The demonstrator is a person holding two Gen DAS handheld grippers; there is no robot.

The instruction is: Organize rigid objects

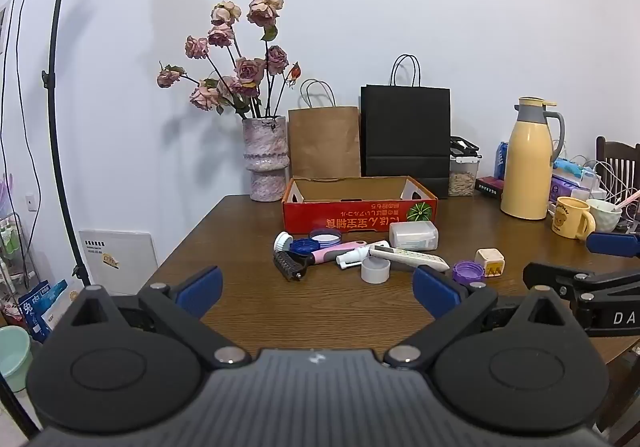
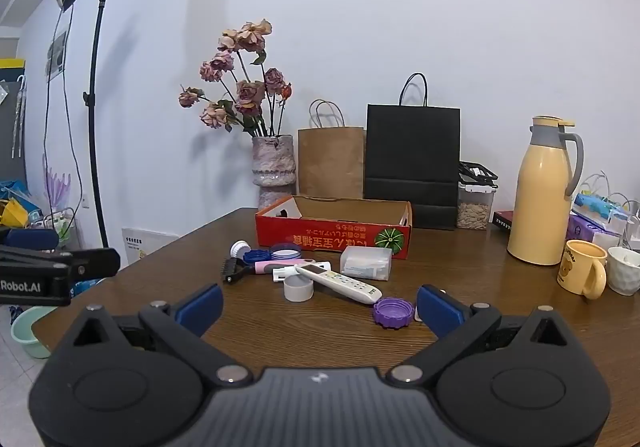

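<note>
A red cardboard box stands open on the brown table. In front of it lie small objects: a pink-handled comb, a white remote, a grey-white cap, a purple lid, a clear plastic case, blue lids and a cream cube. My left gripper is open and empty, short of the pile. My right gripper is open and empty near the purple lid.
A vase of dried roses, a brown bag and a black bag stand behind the box. A yellow thermos, yellow mug and clutter sit at the right. A light stand is left of the table.
</note>
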